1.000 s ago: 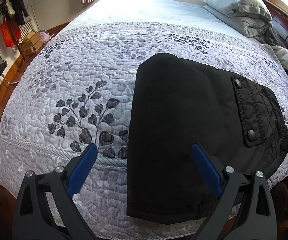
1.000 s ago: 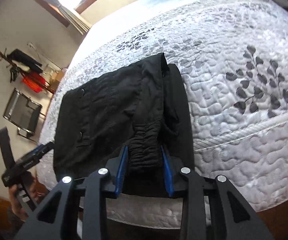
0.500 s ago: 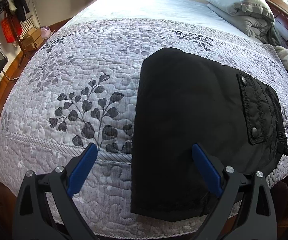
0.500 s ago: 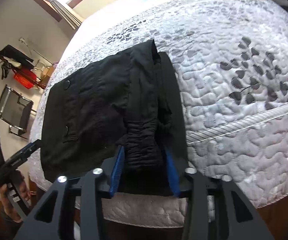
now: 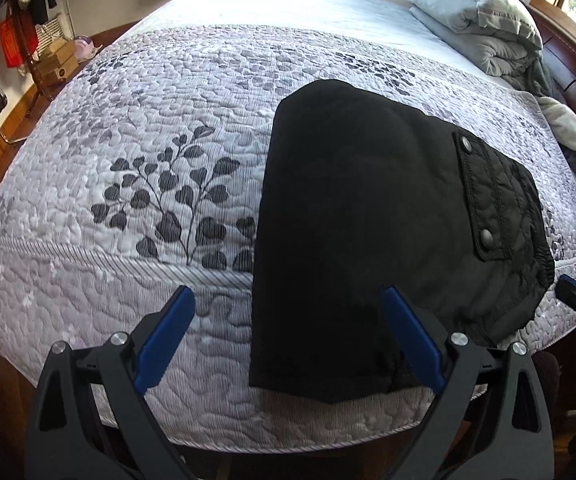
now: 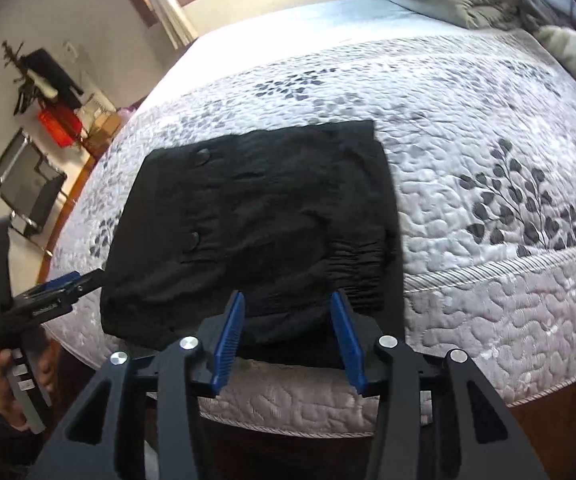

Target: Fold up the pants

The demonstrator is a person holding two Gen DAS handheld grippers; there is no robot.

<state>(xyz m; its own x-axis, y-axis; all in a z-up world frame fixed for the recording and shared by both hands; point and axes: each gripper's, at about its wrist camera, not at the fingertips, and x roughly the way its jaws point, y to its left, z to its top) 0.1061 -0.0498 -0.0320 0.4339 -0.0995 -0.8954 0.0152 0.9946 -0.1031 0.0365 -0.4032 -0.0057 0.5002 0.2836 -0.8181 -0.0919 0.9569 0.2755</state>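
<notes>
Evidently the folded black quilted pants point(image 5: 352, 216) lay centre-right of frame on the grey leaf-patterned bedspread point(image 5: 127, 160), soft and limp. My left gripper point(image 5: 288, 344) and right gripper point(image 6: 288, 336) gaped empty; I'd pinch the elastic waistband point(image 6: 360, 268).

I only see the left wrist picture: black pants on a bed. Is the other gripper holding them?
Observer: No. The right gripper is open, its jaws apart at the near edge of the pants.
Operator: And who carries the gripper I'm looking along?
Observer: A person's bare left hand grasps the handle of the left gripper, beside the bed.
</notes>
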